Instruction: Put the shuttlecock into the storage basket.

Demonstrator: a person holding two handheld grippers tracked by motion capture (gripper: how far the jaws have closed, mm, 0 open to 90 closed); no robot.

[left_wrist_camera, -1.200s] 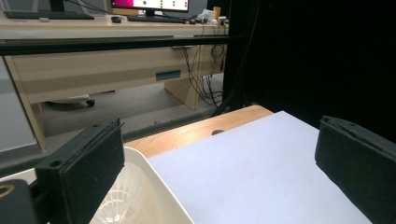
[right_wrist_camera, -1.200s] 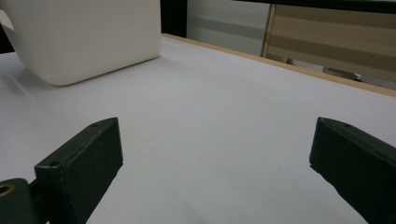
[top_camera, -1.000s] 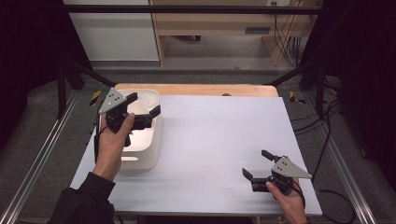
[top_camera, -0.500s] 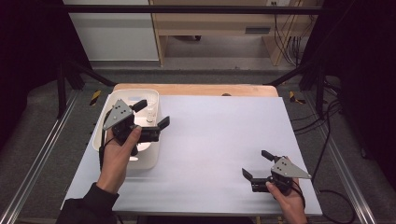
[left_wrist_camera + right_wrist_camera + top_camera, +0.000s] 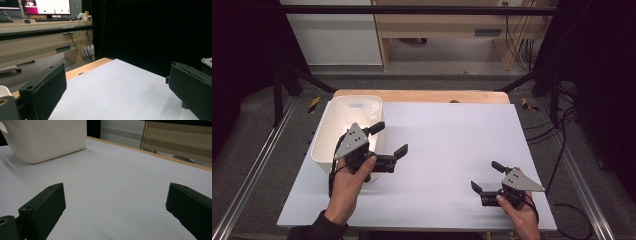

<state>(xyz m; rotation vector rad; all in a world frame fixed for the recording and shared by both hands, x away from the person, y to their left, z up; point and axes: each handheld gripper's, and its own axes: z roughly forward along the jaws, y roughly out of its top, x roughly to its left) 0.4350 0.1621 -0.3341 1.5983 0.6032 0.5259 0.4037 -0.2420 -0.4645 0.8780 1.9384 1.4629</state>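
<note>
A white plastic bin (image 5: 328,131) stands on the left part of the table. My left gripper (image 5: 390,138) hovers at the bin's right rim, jaws open and empty, pointing right over the white table sheet (image 5: 452,135). In the left gripper view, the left gripper (image 5: 113,87) has bare sheet between its jaws. My right gripper (image 5: 485,176) rests near the front right of the table, open and empty, pointing left. The right gripper view shows the right gripper (image 5: 115,207) with the bin (image 5: 47,137) far off at upper left.
A wooden strip (image 5: 422,95) edges the back of the table. Metal rails (image 5: 257,170) run along both sides, with cables (image 5: 557,150) on the floor at right. A desk with monitors (image 5: 45,6) stands beyond the table.
My left gripper has come down from over the bin's far end, toward the front and right, to the bin's right rim. The right gripper has stayed put.
</note>
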